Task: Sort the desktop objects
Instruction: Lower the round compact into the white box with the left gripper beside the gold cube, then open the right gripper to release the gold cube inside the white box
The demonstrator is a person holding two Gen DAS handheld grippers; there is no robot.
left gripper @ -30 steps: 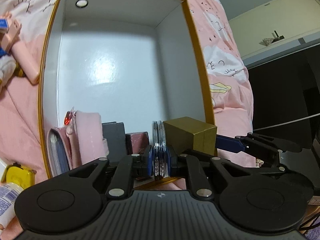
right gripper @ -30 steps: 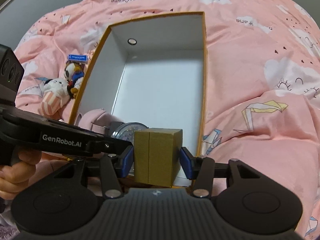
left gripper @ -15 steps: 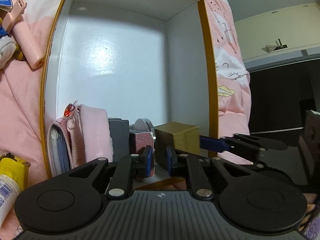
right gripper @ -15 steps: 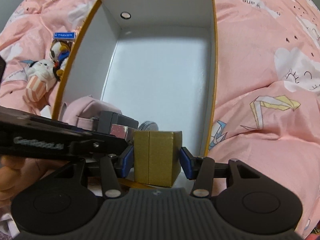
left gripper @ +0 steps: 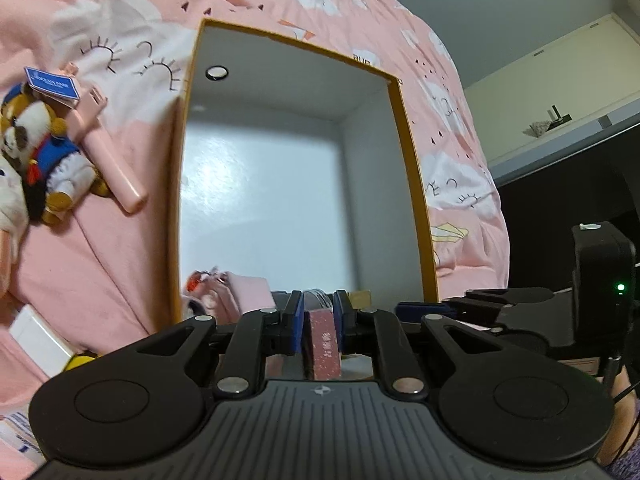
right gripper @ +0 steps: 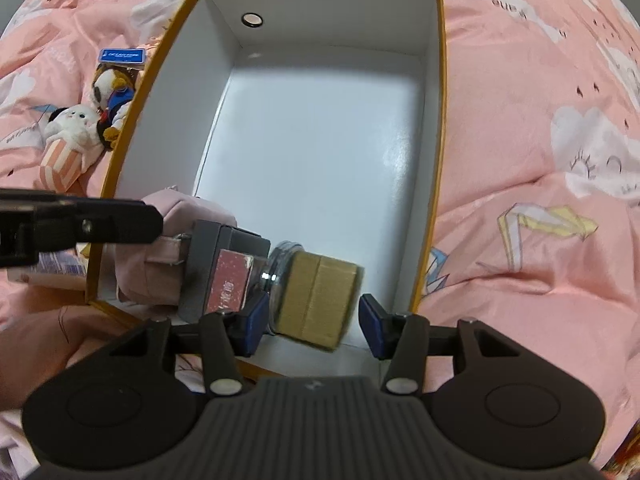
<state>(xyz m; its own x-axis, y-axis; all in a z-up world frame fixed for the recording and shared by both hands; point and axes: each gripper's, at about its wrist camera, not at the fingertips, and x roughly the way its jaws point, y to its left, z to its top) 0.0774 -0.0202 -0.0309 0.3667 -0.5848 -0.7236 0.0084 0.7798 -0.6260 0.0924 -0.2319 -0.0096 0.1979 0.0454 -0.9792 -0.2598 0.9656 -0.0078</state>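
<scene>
A white box with an orange rim lies on pink bedding; it also shows in the left wrist view. At its near end stand a pink pouch, a grey box, a pink glitter box, a round clear item and a gold box. My right gripper is open, its pads apart from the tilted gold box. My left gripper is open above the pink glitter box, empty.
Left of the box lie two plush toys, a blue card and a pink stick. A white bottle and a yellow item lie at near left. Dark furniture stands on the right.
My left gripper let go of the round clear item in the box and drew back and up. My right gripper opened and released the gold box, which now tilts inside the box.
</scene>
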